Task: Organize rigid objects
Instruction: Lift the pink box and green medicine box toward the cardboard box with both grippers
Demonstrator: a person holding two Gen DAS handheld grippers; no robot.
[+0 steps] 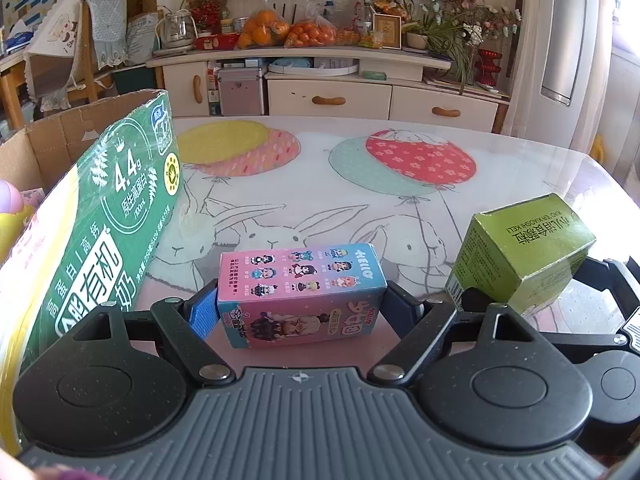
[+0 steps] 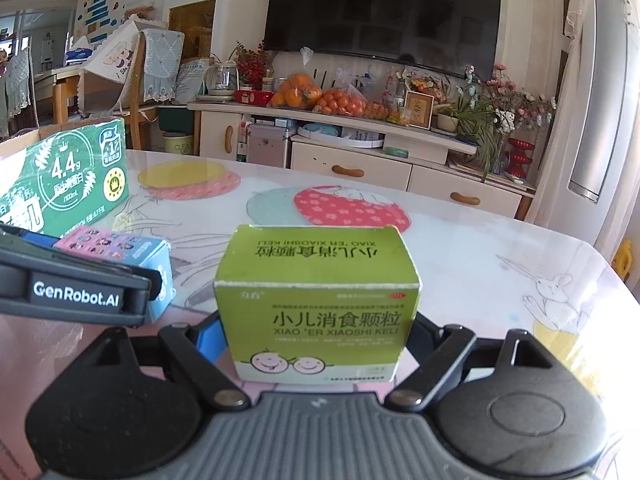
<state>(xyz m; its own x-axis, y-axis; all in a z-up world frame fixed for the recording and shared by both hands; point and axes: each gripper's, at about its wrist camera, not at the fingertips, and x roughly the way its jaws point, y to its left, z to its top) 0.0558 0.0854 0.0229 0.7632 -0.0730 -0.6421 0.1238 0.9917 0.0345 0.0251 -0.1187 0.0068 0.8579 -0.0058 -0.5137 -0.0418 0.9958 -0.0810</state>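
Observation:
My left gripper (image 1: 298,300) is shut on a pink and blue toy box (image 1: 300,288) with cartoon figures, held just above the table. My right gripper (image 2: 316,340) is shut on a green medicine box (image 2: 316,300) with smiling faces. The green box also shows in the left wrist view (image 1: 524,248) at the right, tilted, with the right gripper's fingers around it. The toy box shows in the right wrist view (image 2: 132,256) at the left, behind the left gripper's body. A large green milk carton box (image 1: 100,216) stands open at the left, with cardboard flaps up.
The table (image 1: 320,184) has a glossy cover with balloon and rabbit drawings. The carton (image 2: 64,176) holds pink and yellow items at its far left. Behind the table stands a cabinet (image 1: 328,96) with oranges, a kettle, plants and a TV above.

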